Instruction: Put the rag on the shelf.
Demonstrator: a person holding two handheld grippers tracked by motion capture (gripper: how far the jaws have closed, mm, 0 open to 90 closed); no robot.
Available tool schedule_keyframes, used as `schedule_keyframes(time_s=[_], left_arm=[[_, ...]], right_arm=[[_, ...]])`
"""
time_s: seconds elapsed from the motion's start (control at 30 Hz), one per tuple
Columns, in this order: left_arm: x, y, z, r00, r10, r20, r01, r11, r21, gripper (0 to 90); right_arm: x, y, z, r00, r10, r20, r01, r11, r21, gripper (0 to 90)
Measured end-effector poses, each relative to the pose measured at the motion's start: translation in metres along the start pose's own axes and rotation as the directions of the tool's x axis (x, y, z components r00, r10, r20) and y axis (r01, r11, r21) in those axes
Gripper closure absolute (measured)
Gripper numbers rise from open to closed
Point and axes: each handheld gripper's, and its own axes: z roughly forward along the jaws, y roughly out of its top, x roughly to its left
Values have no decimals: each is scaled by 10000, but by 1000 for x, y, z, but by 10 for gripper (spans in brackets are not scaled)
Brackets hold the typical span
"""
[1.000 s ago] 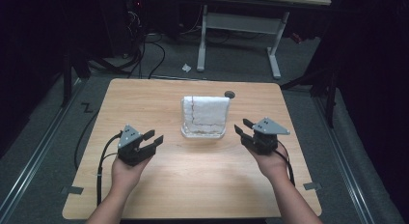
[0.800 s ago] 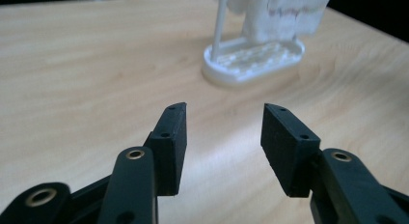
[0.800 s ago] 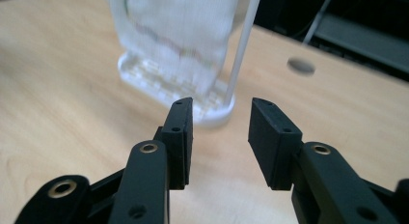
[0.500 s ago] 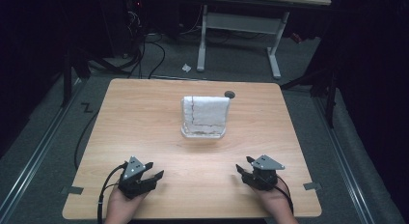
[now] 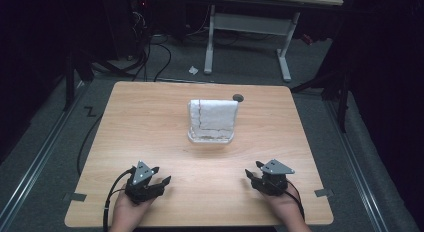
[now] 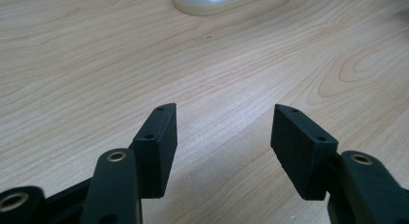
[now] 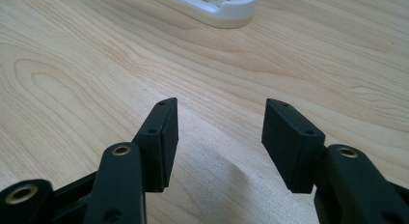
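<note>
Both grippers have drawn back from the middle of the light wooden surface [image 5: 150, 122] toward its near edge: a second ago they flanked the white folded cloth standing upright in its shallow white plastic tray [image 5: 212, 123], and now the left gripper [image 5: 156, 178] sits by the near-left corner and the right gripper [image 5: 254, 171] by the near-right corner, each well apart from the tray. In the left gripper view the left gripper's [image 6: 223, 125] jaws stand apart over bare wood, with only the tray's rim [image 6: 212, 3] at the top of that view; the right gripper view shows the right gripper [image 7: 220, 119] likewise spread wide and holding nothing, the tray's slotted edge [image 7: 219, 7] far ahead. The cloth and tray stay where they were, in the centre of the surface, slightly nearer the far edge, just in front of a small dark round grommet [image 5: 238, 97]. Judging by this retreat with nothing carried, the handling of the cloth looks finished or paused, with the hands at rest.
</note>
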Motion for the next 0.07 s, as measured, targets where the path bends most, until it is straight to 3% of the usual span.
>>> schedule_keyframes(time_s=[0.07], left_arm=[[1, 0, 0, 10000, -54, -15, 54, 10000, -9, 425]], right_arm=[[-1, 0, 0, 10000, 52, -26, -52, 10000, -13, 471]])
